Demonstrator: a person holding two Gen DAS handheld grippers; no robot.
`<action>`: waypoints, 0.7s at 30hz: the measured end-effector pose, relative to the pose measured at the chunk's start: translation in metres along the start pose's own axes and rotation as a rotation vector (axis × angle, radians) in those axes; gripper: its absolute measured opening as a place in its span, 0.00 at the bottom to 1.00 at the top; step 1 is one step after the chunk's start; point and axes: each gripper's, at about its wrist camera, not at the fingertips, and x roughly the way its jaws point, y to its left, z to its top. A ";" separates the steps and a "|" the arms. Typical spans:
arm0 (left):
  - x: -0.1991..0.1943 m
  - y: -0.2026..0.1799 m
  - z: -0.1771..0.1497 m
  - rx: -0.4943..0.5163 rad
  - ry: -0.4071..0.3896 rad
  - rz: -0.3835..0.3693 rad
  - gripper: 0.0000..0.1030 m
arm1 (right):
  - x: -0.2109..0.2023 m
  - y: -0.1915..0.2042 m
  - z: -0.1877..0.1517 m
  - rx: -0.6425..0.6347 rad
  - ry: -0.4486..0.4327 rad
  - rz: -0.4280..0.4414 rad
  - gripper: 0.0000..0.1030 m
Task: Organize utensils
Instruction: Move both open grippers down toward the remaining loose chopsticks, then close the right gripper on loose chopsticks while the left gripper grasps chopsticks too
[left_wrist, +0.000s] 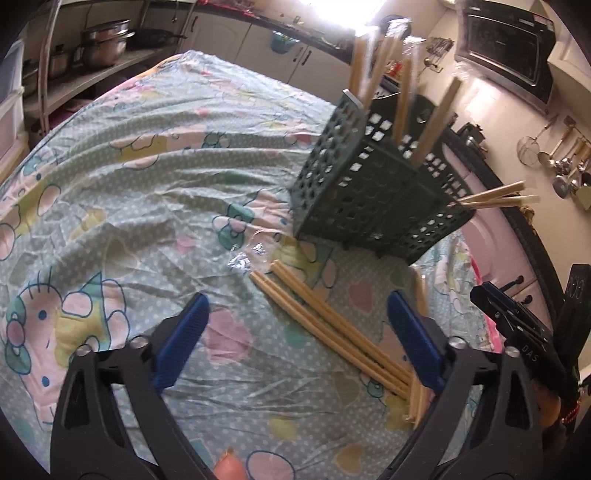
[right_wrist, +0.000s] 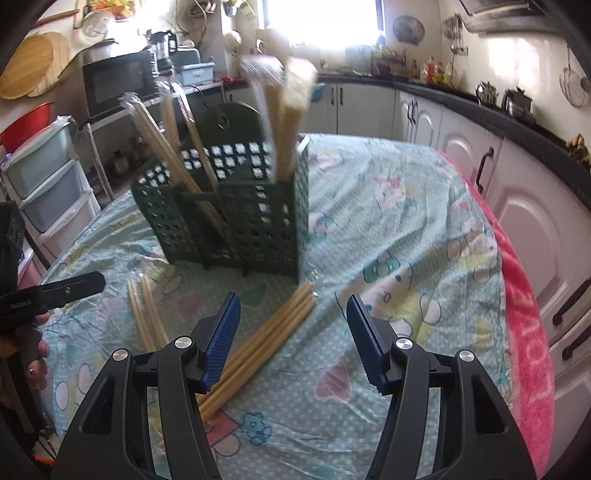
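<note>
Right now my left gripper (left_wrist: 297, 325) is wide open with nothing in it, above the wrapped chopsticks (left_wrist: 332, 325) lying on the cartoon tablecloth (left_wrist: 110, 184). My right gripper (right_wrist: 293, 332) is about half open and holds nothing too. The green basket (right_wrist: 236, 218) stands just behind the loose sticks. More chopsticks poke up out of it, maybe in plastic sleeves; they look blurry.
</note>
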 end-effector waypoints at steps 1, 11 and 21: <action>0.002 0.003 0.000 -0.009 0.006 -0.001 0.79 | 0.004 -0.003 -0.001 0.008 0.009 0.000 0.55; 0.018 0.013 0.006 -0.067 0.040 -0.013 0.48 | 0.043 -0.024 0.002 0.113 0.109 0.035 0.32; 0.028 0.028 0.012 -0.119 0.053 0.000 0.41 | 0.072 -0.032 0.014 0.152 0.148 0.047 0.18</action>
